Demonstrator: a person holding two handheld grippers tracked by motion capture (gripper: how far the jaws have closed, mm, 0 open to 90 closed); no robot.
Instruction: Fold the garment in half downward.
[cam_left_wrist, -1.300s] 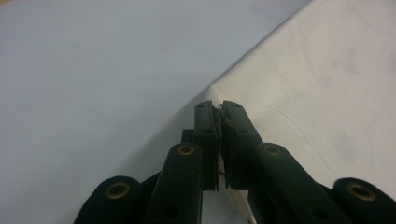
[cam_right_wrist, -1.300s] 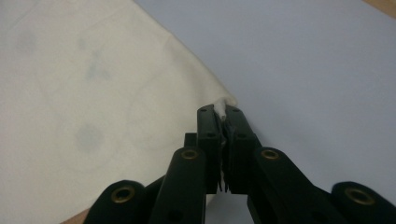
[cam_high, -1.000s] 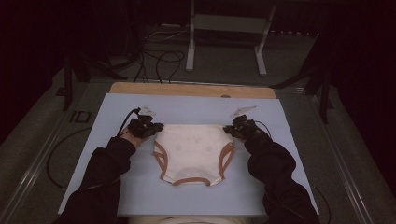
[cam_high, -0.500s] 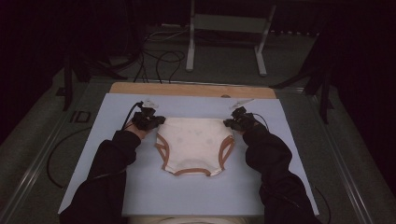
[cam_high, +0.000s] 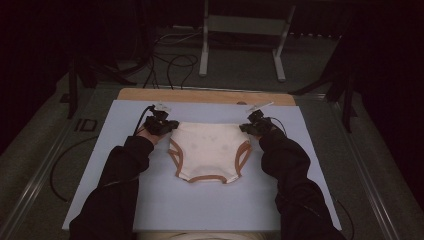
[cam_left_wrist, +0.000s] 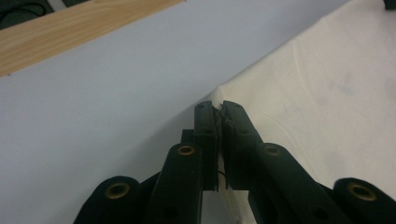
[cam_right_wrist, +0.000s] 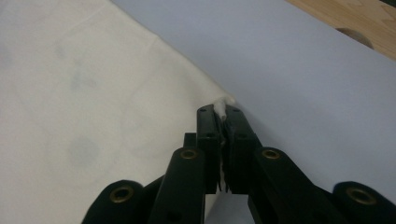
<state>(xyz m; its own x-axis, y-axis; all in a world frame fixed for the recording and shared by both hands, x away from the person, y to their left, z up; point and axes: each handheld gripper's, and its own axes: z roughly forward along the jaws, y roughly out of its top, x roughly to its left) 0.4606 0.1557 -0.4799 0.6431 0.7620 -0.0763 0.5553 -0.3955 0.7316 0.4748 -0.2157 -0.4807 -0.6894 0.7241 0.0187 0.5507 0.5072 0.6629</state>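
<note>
While each tool is clamped shut, a pinch of cream cloth sits between its jaws. Left tool (cam_left_wrist: 220, 109): jaws closed on the garment's (cam_high: 207, 150) far left corner, a small tuft of fabric showing at the tips. Right tool (cam_right_wrist: 223, 111): jaws closed on the far right corner, a white nub of cloth poking out above the tips. In the high view the left tool (cam_high: 161, 125) and right tool (cam_high: 256, 125) stand at either end of the garment's far edge, which runs nearly straight between them. The garment, cream with brown trim along its leg openings and near edge, lies flat and spread on a pale blue sheet (cam_high: 100, 175), about midway across it and nearer its far side. Dark sleeves (cam_high: 117, 185) reach in from the near edge on both sides of the garment. The sheet covers the table (cam_high: 200, 95), whose bare wood shows as a strip along the far edge. Cables (cam_high: 170, 60) lie on the floor beyond.
</note>
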